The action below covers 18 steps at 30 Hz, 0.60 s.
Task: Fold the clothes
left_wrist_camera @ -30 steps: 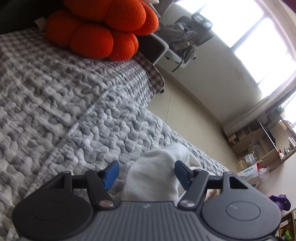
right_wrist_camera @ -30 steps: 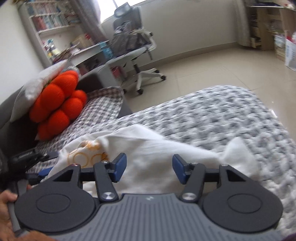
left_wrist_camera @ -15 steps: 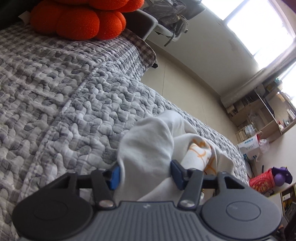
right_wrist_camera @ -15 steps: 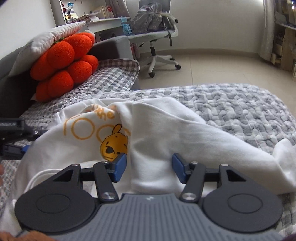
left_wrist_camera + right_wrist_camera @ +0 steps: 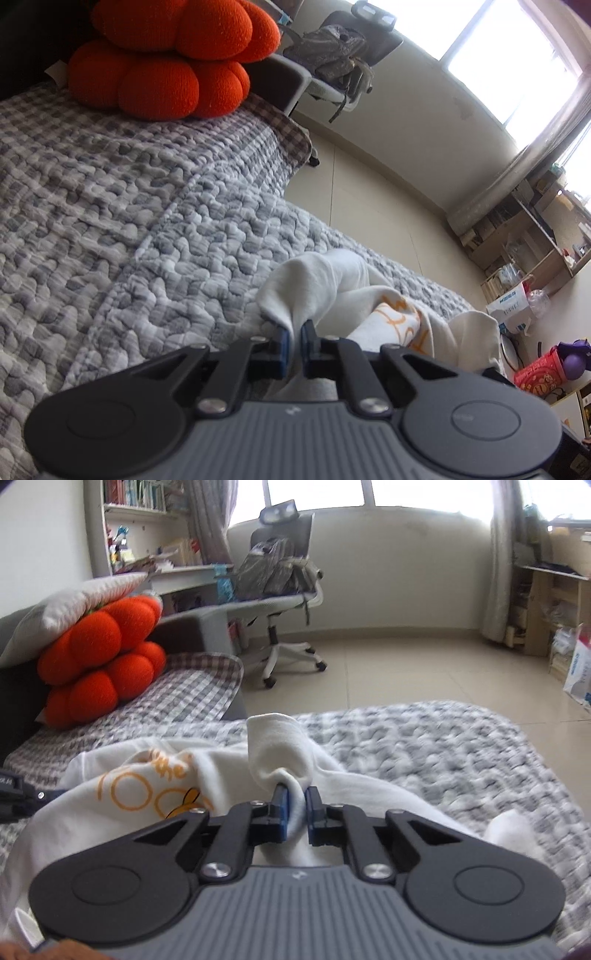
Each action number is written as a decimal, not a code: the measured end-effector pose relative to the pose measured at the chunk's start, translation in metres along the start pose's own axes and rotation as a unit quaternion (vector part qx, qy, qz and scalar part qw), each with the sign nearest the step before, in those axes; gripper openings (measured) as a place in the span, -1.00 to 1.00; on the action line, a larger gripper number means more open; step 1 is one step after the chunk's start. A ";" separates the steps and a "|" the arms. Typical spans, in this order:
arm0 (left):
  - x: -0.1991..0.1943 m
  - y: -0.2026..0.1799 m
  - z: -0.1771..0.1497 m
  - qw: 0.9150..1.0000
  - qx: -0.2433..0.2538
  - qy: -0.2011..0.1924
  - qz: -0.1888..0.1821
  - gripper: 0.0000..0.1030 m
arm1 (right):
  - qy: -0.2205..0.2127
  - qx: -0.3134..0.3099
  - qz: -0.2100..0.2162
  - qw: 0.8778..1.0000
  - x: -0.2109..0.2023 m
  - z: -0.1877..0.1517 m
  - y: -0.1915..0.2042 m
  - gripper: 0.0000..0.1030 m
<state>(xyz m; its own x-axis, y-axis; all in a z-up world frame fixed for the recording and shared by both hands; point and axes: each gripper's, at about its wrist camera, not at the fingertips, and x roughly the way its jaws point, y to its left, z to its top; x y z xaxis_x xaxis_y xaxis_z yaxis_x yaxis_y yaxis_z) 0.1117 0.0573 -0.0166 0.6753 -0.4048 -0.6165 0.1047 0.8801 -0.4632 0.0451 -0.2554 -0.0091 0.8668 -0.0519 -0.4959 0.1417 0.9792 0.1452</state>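
Left wrist view: the left gripper [image 5: 294, 338] has its blue pads pressed on a pinched fold of the white garment [image 5: 325, 280], with the jaws closing to a narrow gap filled by fabric. The garment lies bunched on the grey quilted bedspread [image 5: 155, 236], at the lower right of the view, near the bed edge; an orange print [image 5: 397, 314] shows on a fold just beside the clamped part. An orange cushion [image 5: 166, 62] rests at the far end of the bed, well apart from the garment. A desk chair [image 5: 347, 59] carrying a bag stands on the floor beyond the bed. Right wrist view: the right gripper [image 5: 296, 812] is clamped on a raised fold of the same white garment [image 5: 280, 749], jaws closing with cloth between the pads. The garment spreads left and right across the bedspread [image 5: 443, 746], its orange lettering and cartoon print [image 5: 147, 786] facing up at the left. The orange cushion [image 5: 103, 664] sits at the left under a pale pillow [image 5: 74, 605]. The desk chair [image 5: 284, 583] stands on the tiled floor [image 5: 424, 664] beyond the bed.
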 end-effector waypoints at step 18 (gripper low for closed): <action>-0.011 0.014 0.016 0.993 0.001 -0.108 0.049 -0.86 | -0.034 0.052 -0.076 0.995 0.015 0.013 -0.051 -0.81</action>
<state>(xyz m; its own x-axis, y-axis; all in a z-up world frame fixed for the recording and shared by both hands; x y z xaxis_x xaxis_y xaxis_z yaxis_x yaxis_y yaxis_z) 0.1181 0.0778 -0.0060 0.8230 -0.2557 -0.5073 0.0333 0.9131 -0.4063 0.0569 -0.3083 -0.0125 0.8618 -0.2145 -0.4597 0.3195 0.9334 0.1634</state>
